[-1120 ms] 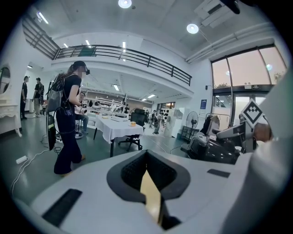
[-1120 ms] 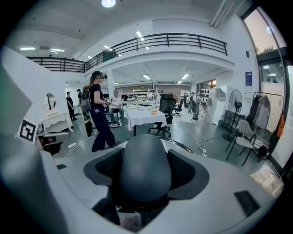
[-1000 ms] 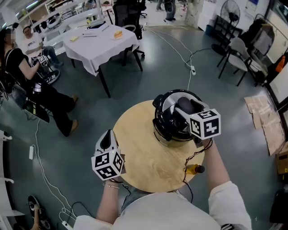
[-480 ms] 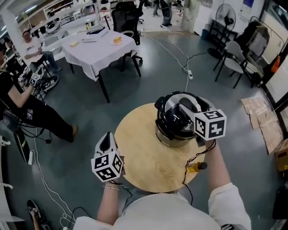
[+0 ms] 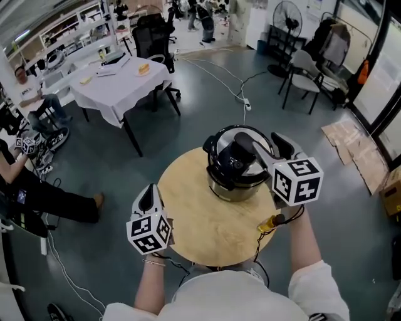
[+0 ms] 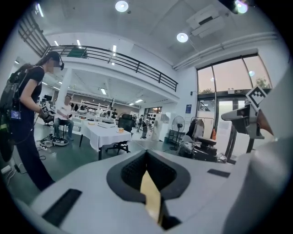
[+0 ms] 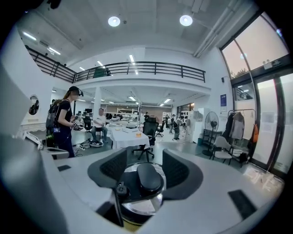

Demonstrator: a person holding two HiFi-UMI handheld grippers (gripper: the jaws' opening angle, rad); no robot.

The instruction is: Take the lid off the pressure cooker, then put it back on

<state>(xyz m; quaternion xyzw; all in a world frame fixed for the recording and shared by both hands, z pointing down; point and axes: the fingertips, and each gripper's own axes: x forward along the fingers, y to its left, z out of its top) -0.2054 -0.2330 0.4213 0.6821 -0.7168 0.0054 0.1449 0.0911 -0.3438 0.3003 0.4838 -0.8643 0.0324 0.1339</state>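
The pressure cooker (image 5: 233, 168) stands at the far right of the round wooden table (image 5: 200, 226), with its black and steel lid (image 5: 235, 153) on the pot. My right gripper (image 5: 266, 145) hovers at the lid's right side. In the right gripper view its jaws (image 7: 145, 164) frame the lid's black handle (image 7: 144, 177), with a gap on both sides; they have just been closing and the pads touch nothing. My left gripper (image 5: 147, 195) stays over the table's left edge, well away from the cooker, its jaws (image 6: 146, 157) together and empty.
A small yellow object (image 5: 270, 222) with a black cable lies at the table's right edge. Beyond stand a white-clothed table (image 5: 119, 78), office chairs (image 5: 153, 31), a fan (image 5: 285, 15) and seated people (image 5: 28, 94) at the left. Cardboard (image 5: 351, 150) lies on the floor at the right.
My right gripper has risen and drawn back to the right, from over the lid to beside it. The lid stays on the pot. The left gripper has lifted slightly.
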